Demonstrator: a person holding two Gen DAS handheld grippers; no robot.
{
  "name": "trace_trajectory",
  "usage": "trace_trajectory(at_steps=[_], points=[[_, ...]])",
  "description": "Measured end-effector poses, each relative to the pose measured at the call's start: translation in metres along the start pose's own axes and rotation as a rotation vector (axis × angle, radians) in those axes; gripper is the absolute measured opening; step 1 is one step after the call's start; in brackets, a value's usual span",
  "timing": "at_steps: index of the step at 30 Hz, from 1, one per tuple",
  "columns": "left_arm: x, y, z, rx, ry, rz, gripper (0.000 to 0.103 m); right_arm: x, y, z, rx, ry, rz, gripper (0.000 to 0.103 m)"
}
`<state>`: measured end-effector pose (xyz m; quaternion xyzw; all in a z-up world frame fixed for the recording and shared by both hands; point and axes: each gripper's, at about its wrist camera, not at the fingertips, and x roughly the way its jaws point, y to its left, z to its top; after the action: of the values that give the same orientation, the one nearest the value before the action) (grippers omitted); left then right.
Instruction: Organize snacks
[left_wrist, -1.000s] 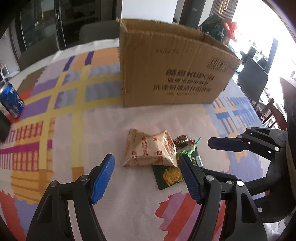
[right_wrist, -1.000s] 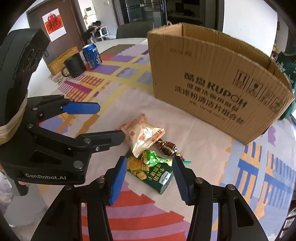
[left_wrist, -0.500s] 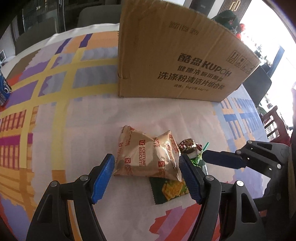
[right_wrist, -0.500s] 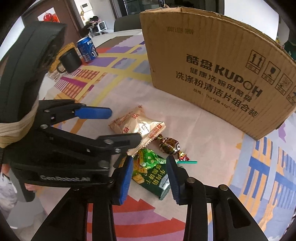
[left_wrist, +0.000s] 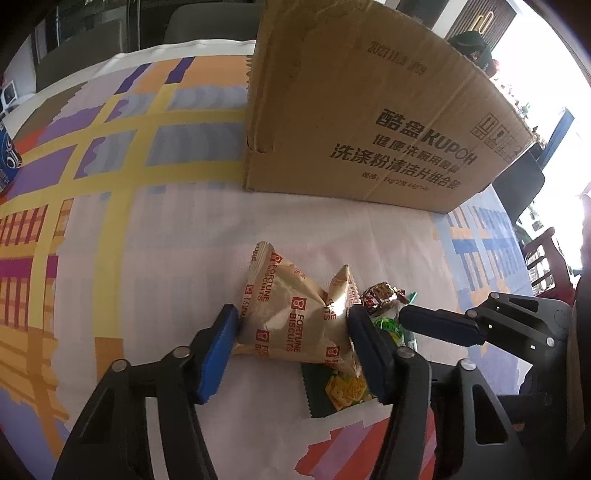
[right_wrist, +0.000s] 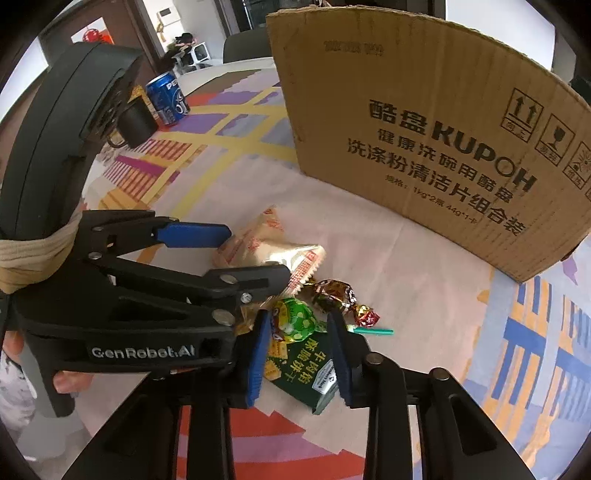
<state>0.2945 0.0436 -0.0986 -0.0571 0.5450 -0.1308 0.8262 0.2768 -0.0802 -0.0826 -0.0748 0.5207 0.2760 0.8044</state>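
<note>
The cardboard box (left_wrist: 354, 110) stands at the far side of the patterned tablecloth (left_wrist: 110, 229), and the snacks lie in a small heap just in front of it. Biggest of them is the tan biscuit bag (left_wrist: 295, 317), puffy, light and crinkly; the left gripper (left_wrist: 291, 343) has just been closing its jaws, and the blue pads now press its two ends, creasing the film. A grip there should hold, though the slick foil may slide if squeezed only on air. Under its corner lies the flat green cracker packet (right_wrist: 306, 369), thin and limp, best pinched at an edge. On that sits the small green candy (right_wrist: 295, 321); the right gripper (right_wrist: 299, 350) has just been closing too, its pads tight on the wrapper's sides. It is tiny and slippery, so a hold across its middle seems safest. A brown candy (right_wrist: 334, 295) lies just beside. Farther off stand a blue can (right_wrist: 168, 96) and a dark mug (right_wrist: 135, 122); chairs and a bright window ring the room.
</note>
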Motion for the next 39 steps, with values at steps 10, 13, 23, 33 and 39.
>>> trace_trajectory(at_steps=[10, 13, 23, 33, 39], points=[[-0.012, -0.016, -0.012, 0.018, -0.039, 0.034, 0.051, -0.010, -0.005, -0.008, 0.023, -0.029, -0.001, 0.018], [-0.021, -0.018, -0.016, 0.024, -0.061, 0.049, 0.051, -0.013, -0.007, -0.009, 0.038, -0.038, 0.012, 0.005], [-0.034, -0.009, -0.027, -0.013, -0.078, 0.092, 0.051, -0.017, -0.004, -0.004, 0.017, -0.058, 0.007, 0.037], [-0.035, 0.009, -0.030, -0.087, -0.079, 0.087, 0.051, 0.004, 0.006, 0.024, -0.116, 0.014, -0.012, 0.041], [-0.033, 0.009, -0.027, -0.078, -0.078, 0.100, 0.051, 0.021, 0.002, 0.029, -0.077, 0.026, 0.015, 0.041]])
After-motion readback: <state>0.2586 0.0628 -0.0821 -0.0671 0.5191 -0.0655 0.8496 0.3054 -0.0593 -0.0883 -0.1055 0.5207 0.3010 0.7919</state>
